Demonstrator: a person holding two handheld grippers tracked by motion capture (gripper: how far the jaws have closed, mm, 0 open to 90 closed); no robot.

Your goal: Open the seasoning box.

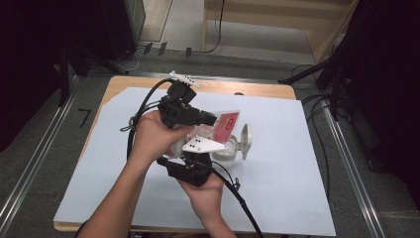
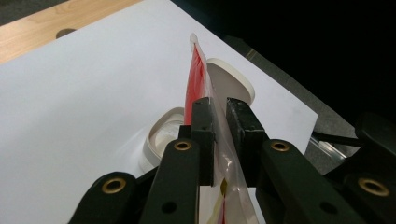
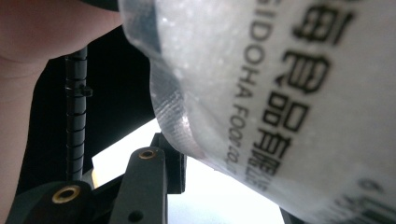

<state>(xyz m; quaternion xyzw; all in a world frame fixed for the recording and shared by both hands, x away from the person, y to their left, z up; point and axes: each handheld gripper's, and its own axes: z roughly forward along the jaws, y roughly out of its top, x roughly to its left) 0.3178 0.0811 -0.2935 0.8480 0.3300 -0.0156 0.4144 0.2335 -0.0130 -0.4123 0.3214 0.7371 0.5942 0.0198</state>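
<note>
Your left gripper [image 2: 219, 116] is nearly closed, pinching the edge of the red-and-clear sachet [image 2: 198, 79], held up above the open white jar [image 1: 224, 148] mid-table. Your right gripper [image 1: 195, 161] is half open with the sachet's printed side [image 3: 280, 93] between the jaws; can't tell if both pads press it. Keep the left pinch firm, get a full bite on the right before pulling, and keep the sachet over the jar mouth, left of the flipped-back lid [image 1: 245, 140].

Wooden table [image 1: 119, 85], white sheet [image 1: 277, 163] covering it; open-lidded white container [image 1: 229, 148] on sheet.
</note>
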